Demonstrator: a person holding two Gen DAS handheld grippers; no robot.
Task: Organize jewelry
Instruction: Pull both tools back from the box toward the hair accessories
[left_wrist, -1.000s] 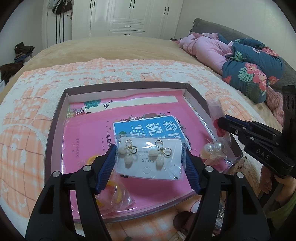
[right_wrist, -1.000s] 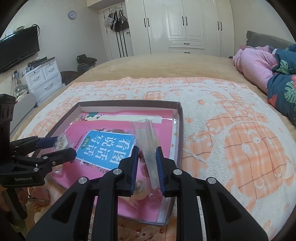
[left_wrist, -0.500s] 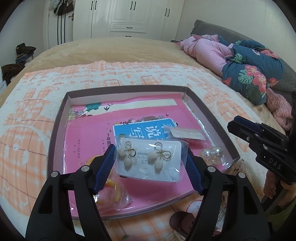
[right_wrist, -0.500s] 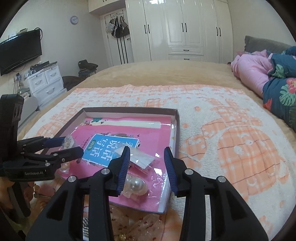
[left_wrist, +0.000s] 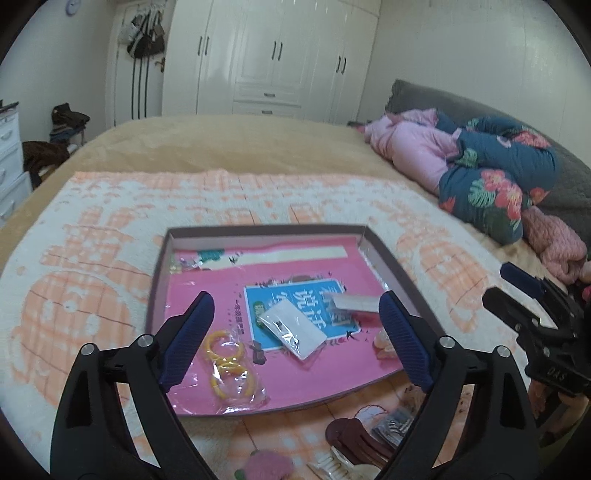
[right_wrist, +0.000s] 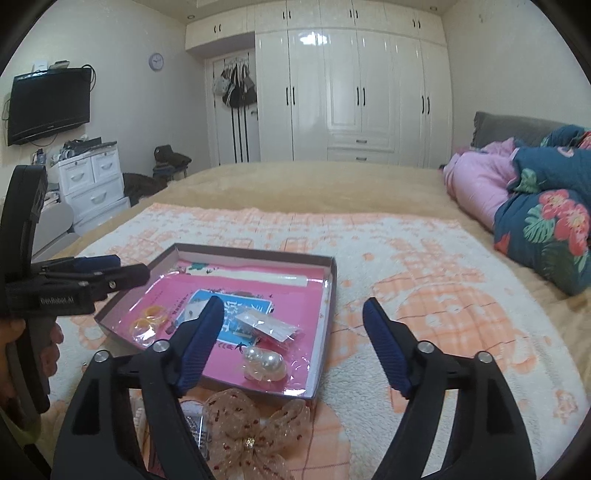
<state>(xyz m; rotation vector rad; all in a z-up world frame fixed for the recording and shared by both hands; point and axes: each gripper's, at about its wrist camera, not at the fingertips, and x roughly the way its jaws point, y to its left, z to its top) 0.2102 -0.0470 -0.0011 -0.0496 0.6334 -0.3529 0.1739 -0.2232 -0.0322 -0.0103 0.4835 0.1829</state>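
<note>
Both grippers hang above the tray (left_wrist: 397, 271) on the bed. The left gripper (left_wrist: 295, 334) is opening, its fingers empty; the white earring card (left_wrist: 293, 328) lies in the tray at frame centre. The right gripper (right_wrist: 293, 345) is opening, also empty; the pearl packet (right_wrist: 264, 363) rests in the tray's lower right corner.

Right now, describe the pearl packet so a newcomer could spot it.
On the bed lies a shallow box lined pink. In the corner nearest the right tongs sits a clear packet of pearls. It alone holds big white beads; the neighbours are flat cards and yellow rings.
</note>
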